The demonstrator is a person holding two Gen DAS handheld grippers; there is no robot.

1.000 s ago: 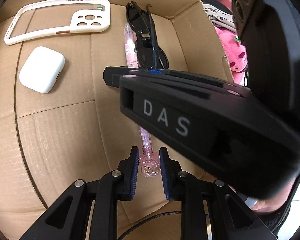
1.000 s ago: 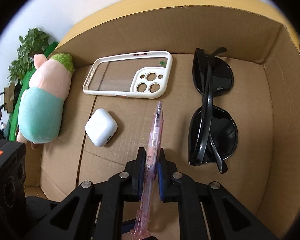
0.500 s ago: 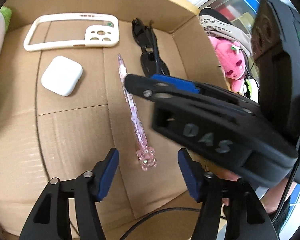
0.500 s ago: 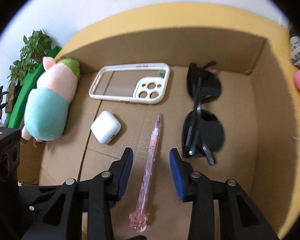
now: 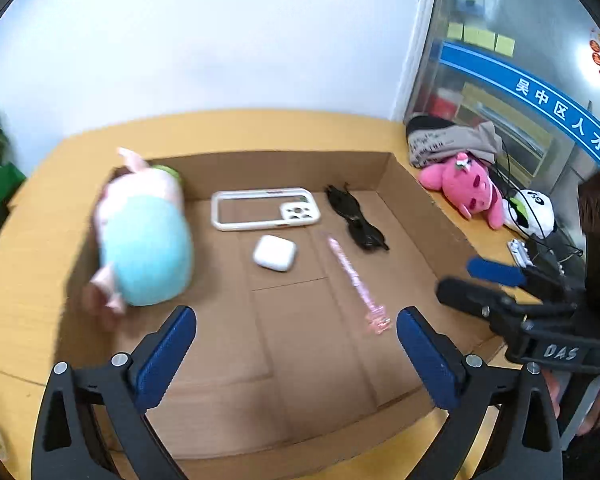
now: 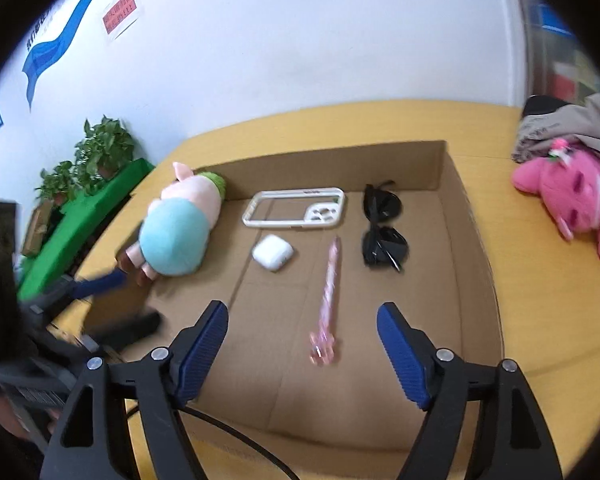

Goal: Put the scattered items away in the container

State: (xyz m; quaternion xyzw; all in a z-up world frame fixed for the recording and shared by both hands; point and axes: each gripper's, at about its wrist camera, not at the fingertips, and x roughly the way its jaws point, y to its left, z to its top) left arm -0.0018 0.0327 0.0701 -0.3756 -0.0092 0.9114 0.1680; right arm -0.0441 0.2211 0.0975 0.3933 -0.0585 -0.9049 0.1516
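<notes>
Both tools hung above the cardboard box [image 6: 440,168], and neither had hold of anything: the left gripper [image 5: 296,356] stood with its blue pads spread wide, and the right gripper [image 6: 302,354] was spread just as wide. Down on the box floor the pink pen [image 6: 327,292] lay loose, its flower-shaped end nearest the cameras. Just beside it to the right sat the folded black sunglasses [image 6: 382,226], to its left the white earbud case [image 6: 273,253], and behind that the white phone case [image 6: 296,208] near the back wall. The plush pig [image 6: 180,228] in its teal shirt lay against the box's left side. A pink plush toy [image 6: 572,200] sat outside on the yellow table [image 6: 540,280]
</notes>
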